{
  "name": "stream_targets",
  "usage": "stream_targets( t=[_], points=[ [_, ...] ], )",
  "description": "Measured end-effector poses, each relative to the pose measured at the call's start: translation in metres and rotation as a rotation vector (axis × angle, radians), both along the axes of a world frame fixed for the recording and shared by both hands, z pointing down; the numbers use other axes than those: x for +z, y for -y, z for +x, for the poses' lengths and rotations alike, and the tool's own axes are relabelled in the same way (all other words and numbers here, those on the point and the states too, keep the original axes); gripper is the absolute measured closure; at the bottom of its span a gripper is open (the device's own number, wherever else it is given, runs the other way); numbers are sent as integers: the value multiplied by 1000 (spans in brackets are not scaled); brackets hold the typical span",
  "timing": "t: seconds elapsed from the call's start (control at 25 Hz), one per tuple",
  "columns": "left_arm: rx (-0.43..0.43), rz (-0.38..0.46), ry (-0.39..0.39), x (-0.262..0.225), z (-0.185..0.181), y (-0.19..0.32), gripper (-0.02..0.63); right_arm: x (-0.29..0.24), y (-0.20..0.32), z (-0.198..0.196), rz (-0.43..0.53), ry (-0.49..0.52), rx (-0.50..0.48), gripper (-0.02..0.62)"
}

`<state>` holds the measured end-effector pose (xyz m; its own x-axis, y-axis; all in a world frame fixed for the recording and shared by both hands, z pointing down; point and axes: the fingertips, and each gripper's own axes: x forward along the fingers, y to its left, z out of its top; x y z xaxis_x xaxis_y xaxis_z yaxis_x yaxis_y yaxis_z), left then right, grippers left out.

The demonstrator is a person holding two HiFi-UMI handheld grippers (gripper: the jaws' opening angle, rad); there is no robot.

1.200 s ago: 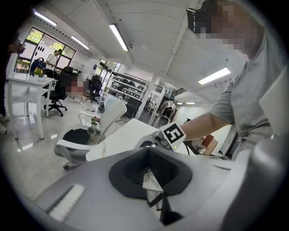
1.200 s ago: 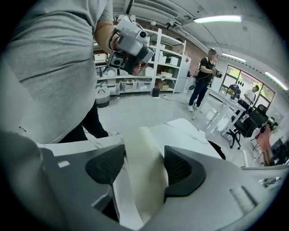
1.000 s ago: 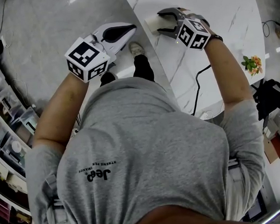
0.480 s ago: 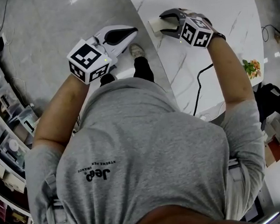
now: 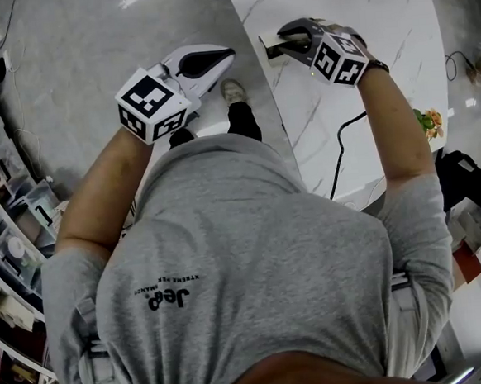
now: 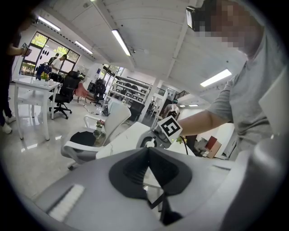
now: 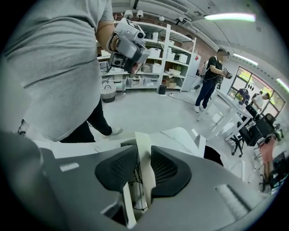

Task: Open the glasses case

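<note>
So the right gripper (image 7: 144, 155) is pinching a thin cream-coloured flap (image 7: 142, 137) between its black ribbed pads. The jaws have just been closing and are sitting narrow on it. I'm guessing that flap is the lid edge of the cream glasses case (image 5: 268, 42), though it's hard to be sure from this angle. The case is lying at the near corner of the white marble-look table (image 5: 360, 20), so the gripper is angling down to get hold of the lid and lift it.

The left gripper (image 6: 148, 151) is hanging off to the side over the floor, jaws together with nothing in them, probably just waiting. The person's grey T-shirt (image 5: 229, 262) is showing a print that reads "Jeep", upside down in the head view.
</note>
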<state>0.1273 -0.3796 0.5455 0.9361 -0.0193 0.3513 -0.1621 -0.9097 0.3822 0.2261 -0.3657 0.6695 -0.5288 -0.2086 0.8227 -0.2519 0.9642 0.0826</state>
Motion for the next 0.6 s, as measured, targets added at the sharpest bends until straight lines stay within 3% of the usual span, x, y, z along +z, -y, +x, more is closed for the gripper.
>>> stream_targets(
  t=[0.6],
  points=[
    [-52, 18, 0, -10, -30, 9, 551, 6, 41, -2, 101, -100, 62, 523]
  ],
)
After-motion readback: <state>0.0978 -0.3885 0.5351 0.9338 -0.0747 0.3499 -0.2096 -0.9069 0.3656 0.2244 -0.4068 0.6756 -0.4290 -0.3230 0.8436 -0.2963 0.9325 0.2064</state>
